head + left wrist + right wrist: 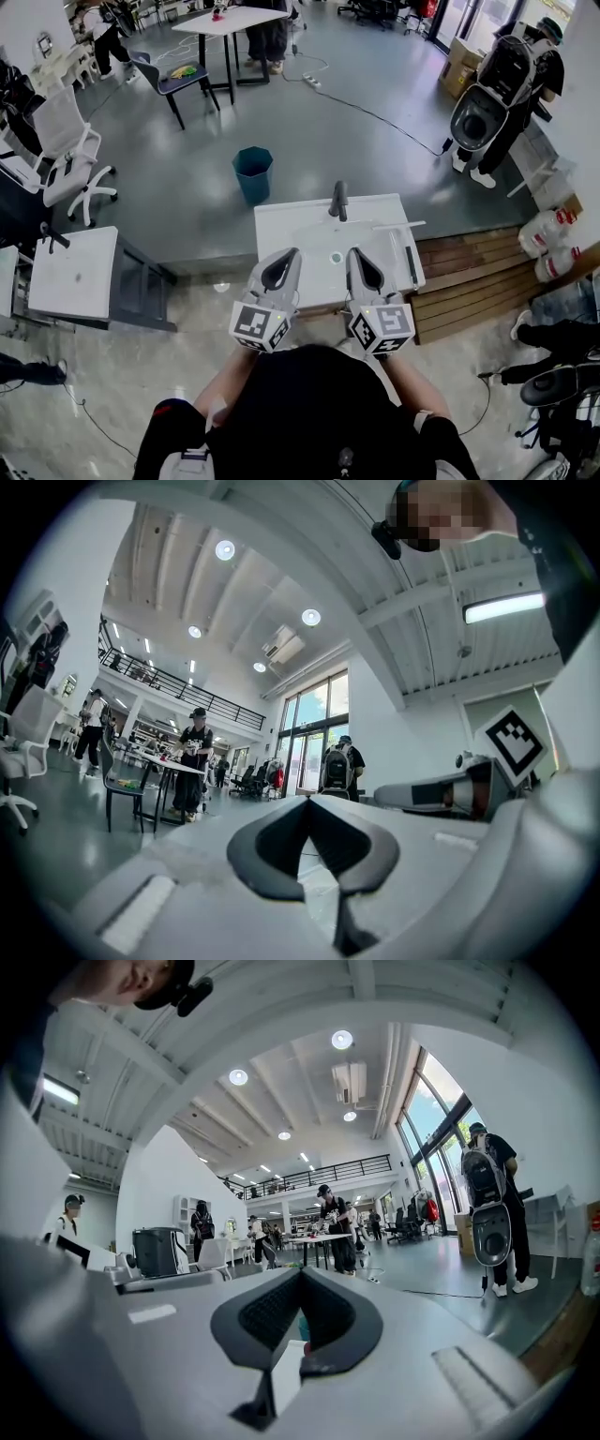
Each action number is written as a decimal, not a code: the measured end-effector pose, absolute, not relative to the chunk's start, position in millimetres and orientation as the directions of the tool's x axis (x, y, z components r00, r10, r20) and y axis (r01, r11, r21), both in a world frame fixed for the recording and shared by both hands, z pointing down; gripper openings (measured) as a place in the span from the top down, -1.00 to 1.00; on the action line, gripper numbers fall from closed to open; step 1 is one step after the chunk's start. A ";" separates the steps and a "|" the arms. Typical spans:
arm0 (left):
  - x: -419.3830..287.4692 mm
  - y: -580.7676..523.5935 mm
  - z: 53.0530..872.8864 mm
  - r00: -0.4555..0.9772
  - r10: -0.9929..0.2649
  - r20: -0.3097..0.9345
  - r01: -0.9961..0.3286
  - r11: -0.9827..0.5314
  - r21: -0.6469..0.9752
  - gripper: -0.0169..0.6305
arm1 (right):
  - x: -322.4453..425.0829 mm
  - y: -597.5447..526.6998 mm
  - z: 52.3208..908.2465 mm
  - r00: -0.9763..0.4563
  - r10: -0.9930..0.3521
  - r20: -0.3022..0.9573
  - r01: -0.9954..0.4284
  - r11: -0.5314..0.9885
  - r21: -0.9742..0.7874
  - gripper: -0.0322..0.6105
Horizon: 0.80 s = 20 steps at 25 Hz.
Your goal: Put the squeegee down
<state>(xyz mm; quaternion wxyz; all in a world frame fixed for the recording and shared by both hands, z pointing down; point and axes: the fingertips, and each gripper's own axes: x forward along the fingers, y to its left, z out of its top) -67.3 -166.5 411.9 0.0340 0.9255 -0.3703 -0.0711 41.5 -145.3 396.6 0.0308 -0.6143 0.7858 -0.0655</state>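
Note:
The squeegee (410, 258) lies flat on the right part of the white sink counter (291, 225), handle towards me, with a pale bar (398, 225) across its far end. A dark faucet (338, 200) stands at the counter's back edge. Both grippers are held up side by side close to my chest, pointing out over the counter's near edge. My left gripper (292, 251) (307, 799) is shut, with nothing between its dark pads. The right gripper (354, 251) (300, 1271) is also shut and empty. Neither one touches the squeegee.
A teal bin (253, 173) stands on the floor beyond the counter. A white table (73, 272) and an office chair (66, 150) are at the left. Wooden decking (478, 272) and white jugs (548, 234) lie to the right. A person with a backpack (497, 94) stands far right.

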 end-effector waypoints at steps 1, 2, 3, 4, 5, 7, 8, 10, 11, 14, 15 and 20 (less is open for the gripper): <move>-67.7 -165.9 411.2 0.717 -0.689 -0.109 -0.679 -0.725 0.115 0.94 | 40.3 -144.4 396.2 -0.245 -0.969 0.033 -0.961 0.238 -0.138 0.89; -68.3 -165.6 411.1 0.717 -0.688 -0.111 -0.678 -0.726 0.115 0.94 | 39.3 -143.8 396.3 -0.245 -0.969 0.034 -0.962 0.238 -0.137 0.89; -69.0 -165.5 411.5 0.718 -0.688 -0.111 -0.678 -0.726 0.114 0.94 | 38.4 -143.5 396.9 -0.245 -0.969 0.037 -0.962 0.238 -0.135 0.89; -69.7 -165.6 412.3 0.718 -0.688 -0.110 -0.678 -0.726 0.115 0.94 | 37.7 -143.5 397.7 -0.244 -0.969 0.042 -0.962 0.237 -0.135 0.89; -70.2 -165.8 413.4 0.717 -0.688 -0.108 -0.679 -0.725 0.116 0.94 | 37.0 -143.5 398.5 -0.244 -0.969 0.046 -0.962 0.236 -0.137 0.89; -70.3 -164.8 415.4 0.719 -0.687 -0.103 -0.677 -0.726 0.118 0.94 | 35.8 -142.6 399.6 -0.245 -0.968 0.051 -0.961 0.236 -0.141 0.89; -69.9 -163.9 415.9 0.720 -0.686 -0.102 -0.676 -0.728 0.119 0.94 | 35.3 -141.9 399.7 -0.246 -0.968 0.052 -0.961 0.237 -0.141 0.89; -68.5 -162.2 416.3 0.724 -0.682 -0.103 -0.672 -0.731 0.120 0.94 | 34.7 -140.8 399.3 -0.246 -0.968 0.053 -0.961 0.237 -0.139 0.89; -67.5 -161.7 416.4 0.726 -0.680 -0.103 -0.670 -0.733 0.118 0.94 | 34.8 -140.7 399.2 -0.247 -0.968 0.053 -0.962 0.238 -0.138 0.89; -65.4 -160.5 416.2 0.728 -0.678 -0.103 -0.668 -0.735 0.115 0.94 | 35.9 -140.7 399.9 -0.248 -0.967 0.057 -0.961 0.239 -0.138 0.89; -65.6 -160.2 416.0 0.727 -0.678 -0.104 -0.669 -0.735 0.115 0.94 | 36.0 -140.3 400.2 -0.249 -0.967 0.059 -0.961 0.239 -0.138 0.89; -67.2 -160.8 418.7 0.724 -0.682 -0.101 -0.672 -0.731 0.120 0.94 | 35.4 -138.1 401.0 -0.253 -0.966 0.059 -0.960 0.243 -0.139 0.89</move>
